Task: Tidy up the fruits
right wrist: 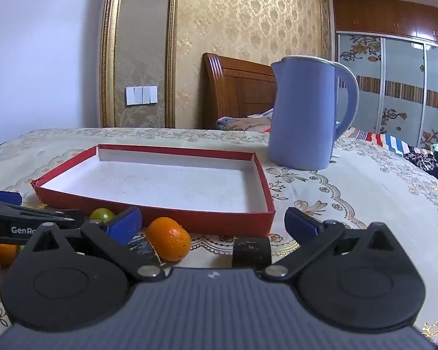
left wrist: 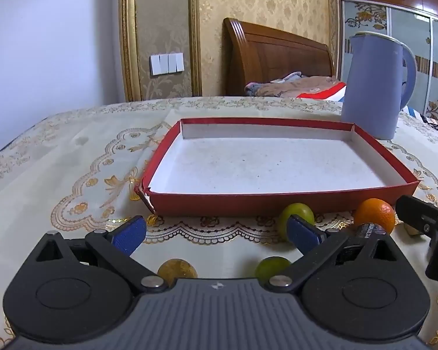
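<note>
Patterned tablecloth (left wrist: 73,151); red tray (left wrist: 277,204); orange (left wrist: 375,213) beside; tools agape.

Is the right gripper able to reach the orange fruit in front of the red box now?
Probably yes. The right gripper is open and empty, and the orange fruit lies on the cloth just inside its left finger, before the red box; nothing covers it.

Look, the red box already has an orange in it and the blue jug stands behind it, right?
Not quite. The red box has nothing in it. The orange lies on the tablecloth in front of the box, as the right wrist view shows. The blue jug does stand behind it.
</note>
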